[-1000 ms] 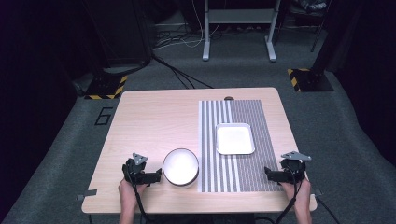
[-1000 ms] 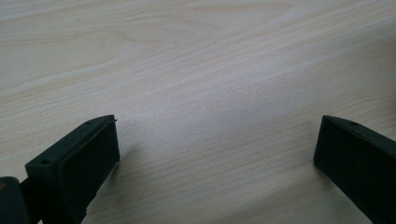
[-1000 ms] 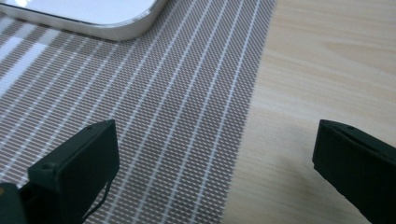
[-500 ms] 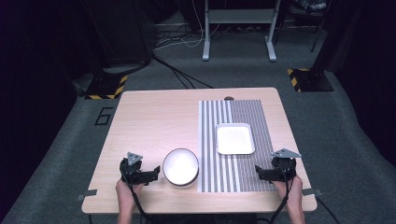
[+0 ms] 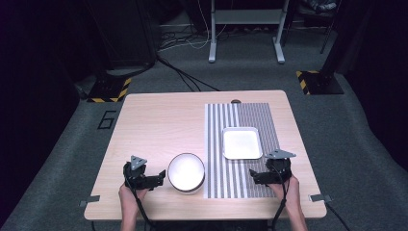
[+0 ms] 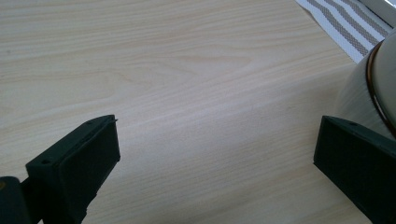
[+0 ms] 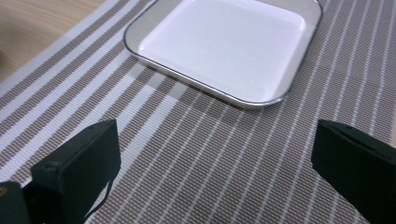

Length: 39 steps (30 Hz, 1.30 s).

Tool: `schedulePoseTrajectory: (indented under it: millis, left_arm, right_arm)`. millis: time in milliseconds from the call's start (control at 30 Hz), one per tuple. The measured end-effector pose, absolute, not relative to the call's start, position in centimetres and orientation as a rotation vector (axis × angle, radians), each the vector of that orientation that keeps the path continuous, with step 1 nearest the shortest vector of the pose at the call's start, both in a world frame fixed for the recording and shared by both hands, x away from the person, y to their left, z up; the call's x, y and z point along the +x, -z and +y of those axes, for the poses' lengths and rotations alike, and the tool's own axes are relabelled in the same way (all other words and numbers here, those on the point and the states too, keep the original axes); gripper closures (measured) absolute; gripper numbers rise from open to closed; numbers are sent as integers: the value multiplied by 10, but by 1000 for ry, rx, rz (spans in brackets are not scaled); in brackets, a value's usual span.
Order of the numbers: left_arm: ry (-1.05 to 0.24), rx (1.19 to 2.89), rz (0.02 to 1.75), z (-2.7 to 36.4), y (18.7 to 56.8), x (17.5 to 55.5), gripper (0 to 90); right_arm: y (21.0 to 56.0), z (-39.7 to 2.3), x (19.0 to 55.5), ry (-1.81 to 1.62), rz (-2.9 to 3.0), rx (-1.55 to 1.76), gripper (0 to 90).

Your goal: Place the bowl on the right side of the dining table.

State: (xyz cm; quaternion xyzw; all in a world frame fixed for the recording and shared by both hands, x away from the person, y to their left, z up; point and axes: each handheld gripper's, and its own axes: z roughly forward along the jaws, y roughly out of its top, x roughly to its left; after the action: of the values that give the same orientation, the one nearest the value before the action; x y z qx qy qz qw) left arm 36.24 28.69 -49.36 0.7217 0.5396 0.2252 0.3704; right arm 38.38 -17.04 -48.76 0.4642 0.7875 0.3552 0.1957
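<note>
Jaws on both grippers stand wide apart, holding nothing. On the counter (image 5: 159, 120), the left gripper (image 5: 159, 177) sits just beside the round bowl (image 5: 185, 172); slide one jaw cleanly over its rim. The right gripper (image 5: 255, 177) faces the square tray (image 5: 241, 143) on the striped mat (image 5: 240, 115); approach low.
</note>
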Motion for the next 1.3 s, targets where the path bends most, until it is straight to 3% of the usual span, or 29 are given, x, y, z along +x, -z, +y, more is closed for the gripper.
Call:
schedulePoseTrajectory:
  millis: [1300]
  left_arm:
    - [-598,1815,1275,283,444,352,7]
  right_arm:
    - [447,-89,392,-1089,2355,1044,14]
